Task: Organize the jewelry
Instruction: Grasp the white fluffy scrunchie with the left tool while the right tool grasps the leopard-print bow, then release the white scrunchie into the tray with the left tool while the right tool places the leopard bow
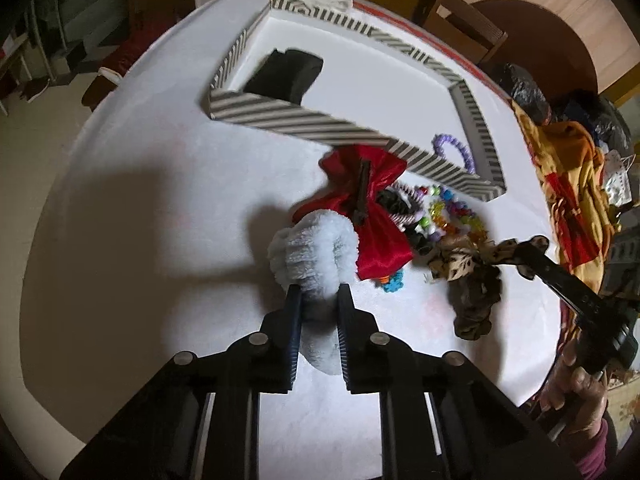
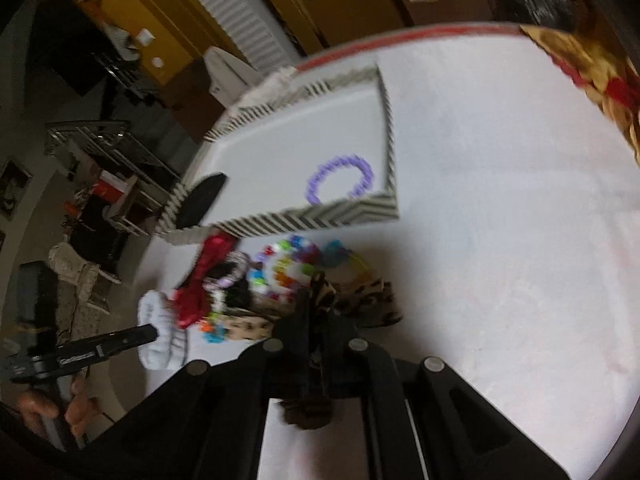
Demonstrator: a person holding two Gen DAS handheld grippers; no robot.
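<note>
A: Progress? Striped tray (image 1: 320, 130) upper centre holds only purple bracelet (image 2: 340, 178) and a black item (image 1: 286, 74).

B: Early. Pile (image 1: 436, 216) on surface centre remains. Left hand-held gripper (image 1: 318, 294) clamps white scrunchie (image 1: 312, 252); right hand-held gripper (image 2: 316, 300) pinches leopard scrunchie (image 2: 360, 300).

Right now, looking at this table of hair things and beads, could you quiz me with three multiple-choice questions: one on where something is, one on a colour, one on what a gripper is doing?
1. Where is the purple bead bracelet?
A. inside the striped box
B. on the floor
C. on a chair

2. What colour is the satin bow?
A. green
B. red
C. yellow

3. What is the left gripper doing?
A. hanging over a bare table
B. gripping the bow
C. closed on the fluffy white scrunchie

Answers: 1 A, the ring lies in the box's near corner; 2 B, its shiny fabric is red; 3 C, both fingers press into the fluff.
</note>
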